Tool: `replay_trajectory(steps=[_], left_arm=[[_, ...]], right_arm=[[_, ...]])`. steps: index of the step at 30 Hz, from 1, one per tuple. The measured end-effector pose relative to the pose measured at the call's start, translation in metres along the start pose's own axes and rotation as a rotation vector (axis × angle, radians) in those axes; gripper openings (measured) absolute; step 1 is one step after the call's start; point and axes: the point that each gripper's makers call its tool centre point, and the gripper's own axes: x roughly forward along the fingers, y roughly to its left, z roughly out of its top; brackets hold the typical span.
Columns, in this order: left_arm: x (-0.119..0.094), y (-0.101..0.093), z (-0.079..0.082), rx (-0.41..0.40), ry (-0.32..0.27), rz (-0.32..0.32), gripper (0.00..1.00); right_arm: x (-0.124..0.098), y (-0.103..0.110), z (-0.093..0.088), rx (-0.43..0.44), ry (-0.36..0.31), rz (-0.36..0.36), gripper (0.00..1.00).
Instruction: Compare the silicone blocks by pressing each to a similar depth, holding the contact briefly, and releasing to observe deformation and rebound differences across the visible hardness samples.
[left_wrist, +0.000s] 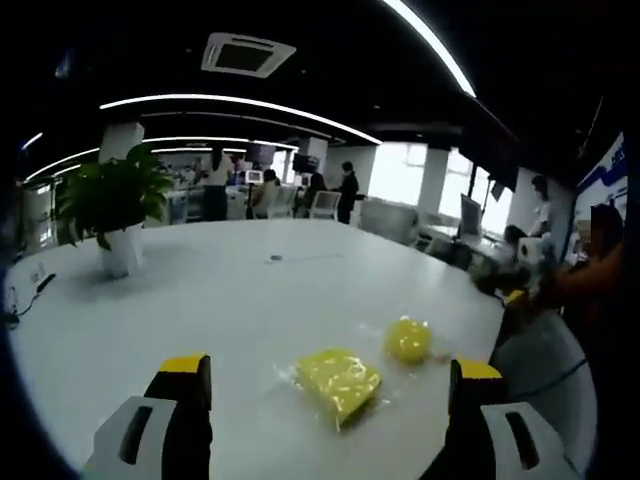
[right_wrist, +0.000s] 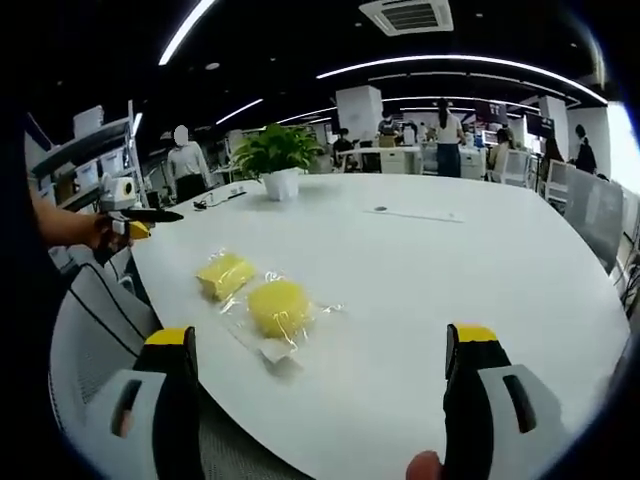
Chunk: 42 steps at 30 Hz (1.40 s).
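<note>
Two yellow silicone blocks, a squarish one (left_wrist: 338, 380) and a rounder one (left_wrist: 408, 340), lie bagged and untouched near the white surface's (left_wrist: 230, 300) edge, while the left gripper (left_wrist: 330, 385) and right gripper (right_wrist: 318, 350) hover spread wide apart, so pressing seems not yet begun and the next move calls for lowering onto one block.

In the right gripper view, 2 silicone blocks lie on the tabletop (right_wrist: 480, 290) near its edge: the round block (right_wrist: 279, 307) just beside the square block (right_wrist: 224, 274), which sits at its 10 o'clock. A potted plant (right_wrist: 277, 160) stands farther back at 12 o'clock. A chair (right_wrist: 95, 320) sits at 9 o'clock, off the tabletop.
</note>
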Motion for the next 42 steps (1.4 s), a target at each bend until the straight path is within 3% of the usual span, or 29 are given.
replay_trajectory(steps=[5,21,28,31,42], left_arm=[[-0.002,0.002,-0.002,-0.02,-0.009,0.008,1.0],[-0.005,0.012,-0.018,-0.029,0.052,0.021,1.0],[-0.004,0.013,-0.016,-0.036,0.045,0.015,1.0],[-0.003,0.015,-0.011,-0.026,0.011,0.019,1.0],[-0.006,0.017,-0.019,-0.07,0.06,0.033,1.0]], right_arm=[[0.0,0.002,0.0,-0.013,-0.003,0.009,0.97],[0.001,0.007,-0.007,-0.025,0.002,0.009,0.97],[0.0,0.004,-0.006,0.011,0.021,0.001,0.97],[0.0,0.004,-0.007,0.018,0.033,0.008,0.97],[-0.004,0.002,-0.011,0.009,0.047,-0.02,0.97]])
